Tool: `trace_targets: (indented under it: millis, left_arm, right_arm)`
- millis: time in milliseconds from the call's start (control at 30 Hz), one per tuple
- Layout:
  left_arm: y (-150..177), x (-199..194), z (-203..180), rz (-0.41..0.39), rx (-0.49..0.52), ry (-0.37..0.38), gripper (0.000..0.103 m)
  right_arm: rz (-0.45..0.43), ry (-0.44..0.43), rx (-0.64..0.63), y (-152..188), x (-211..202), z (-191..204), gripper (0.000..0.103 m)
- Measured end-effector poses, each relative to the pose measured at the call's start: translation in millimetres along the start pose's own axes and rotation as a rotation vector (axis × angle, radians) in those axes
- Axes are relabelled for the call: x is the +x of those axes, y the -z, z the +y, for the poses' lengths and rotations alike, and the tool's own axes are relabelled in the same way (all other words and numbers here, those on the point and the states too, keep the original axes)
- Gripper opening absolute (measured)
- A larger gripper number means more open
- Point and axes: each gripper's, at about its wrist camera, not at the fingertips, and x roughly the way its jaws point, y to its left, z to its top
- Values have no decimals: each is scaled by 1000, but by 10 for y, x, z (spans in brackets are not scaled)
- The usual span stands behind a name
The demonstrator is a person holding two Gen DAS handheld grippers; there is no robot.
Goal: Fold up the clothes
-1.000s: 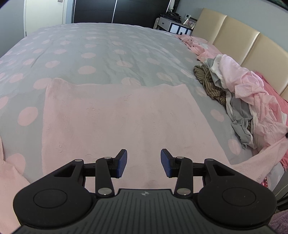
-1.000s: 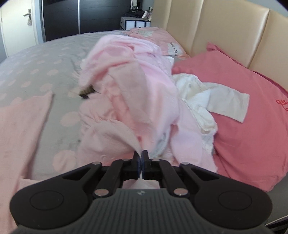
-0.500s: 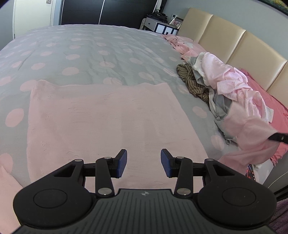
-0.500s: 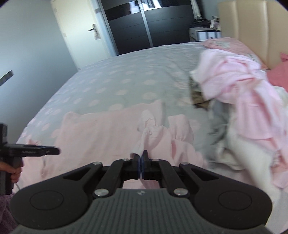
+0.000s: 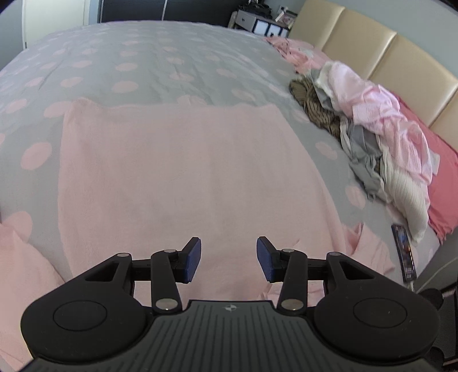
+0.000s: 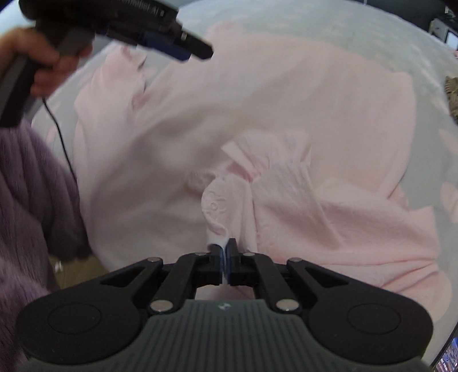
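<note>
Left wrist view: a grey bedspread (image 5: 171, 63) with pink dots covers the bed. A flat pink towel (image 5: 177, 171) lies spread over it, filling the middle of the picture. At 2 o'clock a heap of unfolded clothes (image 5: 372, 126) runs along the padded beige headboard (image 5: 386, 48), with a brown striped piece (image 5: 312, 106) at its near edge and a red pillow (image 5: 440, 183) behind. A dark flat packet (image 5: 403, 249) lies at 4 o'clock by the bed's edge. The left tool (image 5: 228, 256) hangs over the near end of the towel with its blue pads wide apart and nothing between them. A crumpled pink garment (image 5: 369, 251) shows at 4 o'clock, just beside the tool's right finger. The far half of the bedspread, toward 12 o'clock, is open.

Right wrist view: the right tool (image 6: 224, 253) has its jaws pressed together on a fold of the pink garment (image 6: 300, 200), which spreads in creases from the tips toward 2 o'clock and rests on the towel (image 6: 171, 123). At 11 o'clock a hand (image 6: 43, 60) grips the left tool (image 6: 171, 48), held above the towel's far-left corner and well apart from the garment; a thin black cable (image 6: 61, 143) hangs from it. A purple sleeve (image 6: 31, 200) fills 9 o'clock. Grey bedspread (image 6: 343, 25) shows at 1 o'clock beyond the towel's edge.
</note>
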Motion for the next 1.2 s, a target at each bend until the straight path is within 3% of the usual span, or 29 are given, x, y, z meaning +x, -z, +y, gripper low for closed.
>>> trace_targets:
  millis: [133,200,367,500,633,733,800,833,867,900,1033,1200]
  left_arm:
    - [185,152,-104,71,53,27,43]
    - [263,223,-169,102,79,42,43]
    - [294,278,-306,113,130,100,49]
    - [218,356,-364,105,115,132,53]
    - [168,549,-455,132,106,163,53]
    - [187,709,-599,155,149,167,53]
    - [215,819,-667,187,179,171,43]
    - [231,874,-696,209,194,175,20]
    - [240,890,-715,219,204,178,6]
    - [248,905,-733,228,213,182,4]
    - [63,540,-655,96,160,228,1]
    - [-249,-28,-434,-112,58,249,1]
  right_arm:
    - [83,-18,-35,135,87,57,20]
    - [91,-31,-45,173,32,53,45]
    - [110,1,-117,237,-245,24,52]
    - [148,68,-177,273,-439,-135,56]
    - [179,154,-167,321,-489,-435,57]
    - [194,159,-75,411,-445,-701,57]
    - [204,144,-30,476,-388,-799,57]
    - [201,138,-22,510,-368,-802,57]
    - [198,133,-13,543,-348,-806,57]
    - [196,127,-5,576,-328,-809,57]
    - [156,167,-2,693,-370,-803,57]
    - [67,255,138,763,-422,-1003,56]
